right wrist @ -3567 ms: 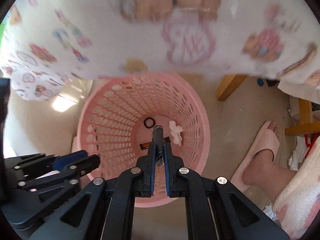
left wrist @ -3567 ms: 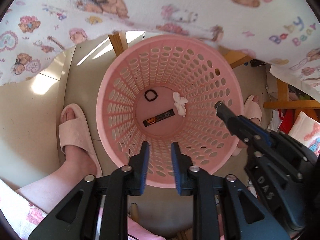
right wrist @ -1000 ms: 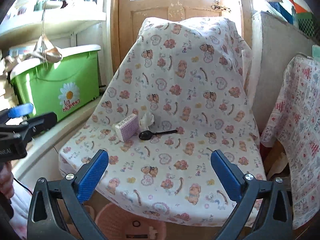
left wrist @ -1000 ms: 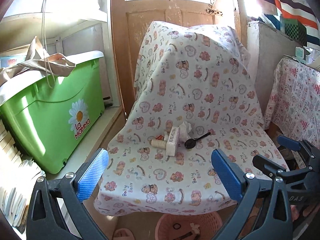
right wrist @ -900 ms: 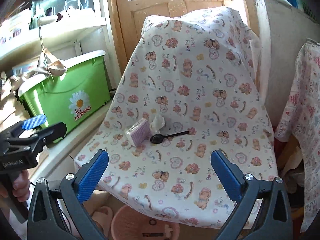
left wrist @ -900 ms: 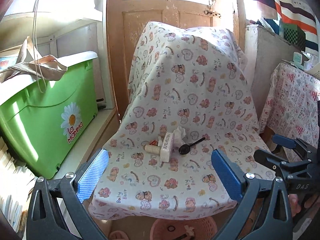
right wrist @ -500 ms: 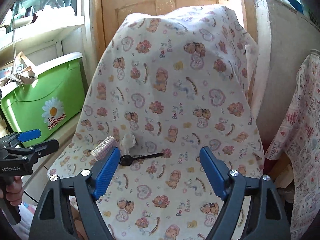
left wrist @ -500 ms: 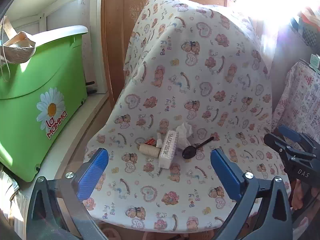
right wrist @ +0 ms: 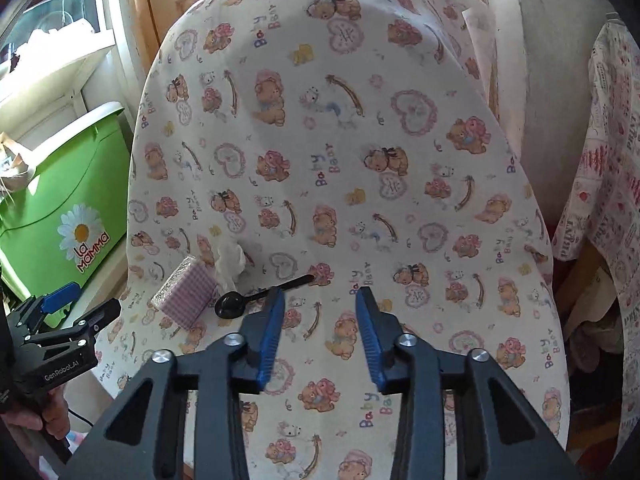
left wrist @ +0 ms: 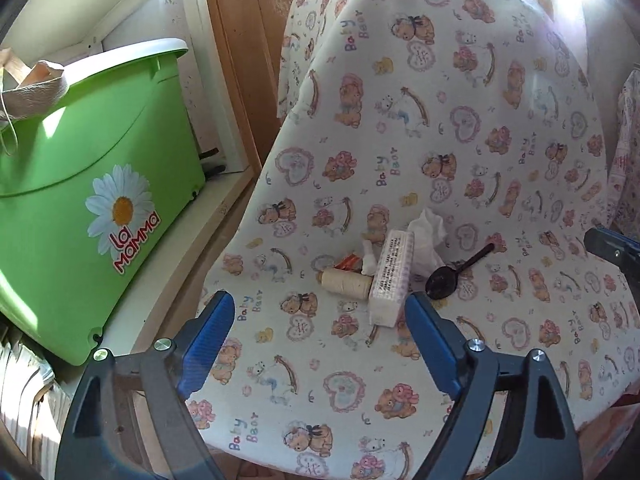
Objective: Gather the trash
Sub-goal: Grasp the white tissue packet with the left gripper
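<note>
A chair draped in a teddy-bear cloth (left wrist: 440, 152) carries small litter on its seat: a black plastic spoon (left wrist: 452, 270) (right wrist: 248, 300), a crumpled white tissue (left wrist: 430, 236) (right wrist: 232, 260), a pink checked tissue pack (left wrist: 392, 280) (right wrist: 186, 292), a beige thread spool (left wrist: 346, 282) and an orange scrap (left wrist: 348, 262). My left gripper (left wrist: 316, 320) is open and empty, just in front of the spool and pack. My right gripper (right wrist: 320, 312) is open and empty, its left finger beside the spoon's handle.
A green La Mamma bin (left wrist: 88, 200) (right wrist: 60, 208) stands on a white ledge left of the chair. A wooden door (left wrist: 240, 60) is behind it. A printed cloth (right wrist: 608, 160) hangs at the right. The right gripper's tip shows at the left view's right edge (left wrist: 612, 246).
Both grippers have moved closer to the chair seat. The right gripper's jaws have narrowed and now sit by the spoon. The pink basket has dropped out of view.
</note>
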A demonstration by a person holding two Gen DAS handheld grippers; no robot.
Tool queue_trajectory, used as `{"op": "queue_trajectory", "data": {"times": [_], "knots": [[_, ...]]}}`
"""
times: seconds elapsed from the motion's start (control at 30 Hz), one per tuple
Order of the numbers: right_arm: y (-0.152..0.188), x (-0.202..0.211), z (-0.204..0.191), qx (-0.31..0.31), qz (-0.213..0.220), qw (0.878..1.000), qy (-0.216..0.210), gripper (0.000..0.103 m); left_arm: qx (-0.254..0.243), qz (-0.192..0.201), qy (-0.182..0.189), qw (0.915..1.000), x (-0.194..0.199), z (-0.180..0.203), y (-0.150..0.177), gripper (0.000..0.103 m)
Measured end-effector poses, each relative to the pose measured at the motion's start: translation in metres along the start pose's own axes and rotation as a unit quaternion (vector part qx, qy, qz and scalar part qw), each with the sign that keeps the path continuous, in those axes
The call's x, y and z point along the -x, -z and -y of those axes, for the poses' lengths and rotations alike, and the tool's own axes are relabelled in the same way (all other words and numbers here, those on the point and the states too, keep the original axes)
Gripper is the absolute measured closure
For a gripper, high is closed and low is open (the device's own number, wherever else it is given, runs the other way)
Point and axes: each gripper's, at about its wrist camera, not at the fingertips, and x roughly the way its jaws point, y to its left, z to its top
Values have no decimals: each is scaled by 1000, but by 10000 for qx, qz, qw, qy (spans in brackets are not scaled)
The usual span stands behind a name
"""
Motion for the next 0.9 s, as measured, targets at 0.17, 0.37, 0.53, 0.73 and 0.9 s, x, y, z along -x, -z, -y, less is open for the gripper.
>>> {"op": "queue_trajectory", "data": {"times": [0.17, 0.37, 0.53, 0.73, 0.9], "knots": [[0, -7, -13, 146, -19, 9999, -70, 78, 252, -164, 418, 9987, -3, -3, 0, 18], [3, -15, -15, 165, -358, 9992, -118, 79, 620, -172, 824, 9945, -5, -10, -6, 20], [3, -17, -8, 59, -399, 9991, 103, 79, 504, -226, 702, 9960, -8, -1, -10, 17], [2, -19, -7, 209, -471, 9986, 77, 79, 594, -232, 693, 9956, -17, 2, -13, 16], [3, -22, -8, 250, -562, 9980, 147, 79, 175, -252, 1095, 9935, -38, 18, -20, 16]]}}
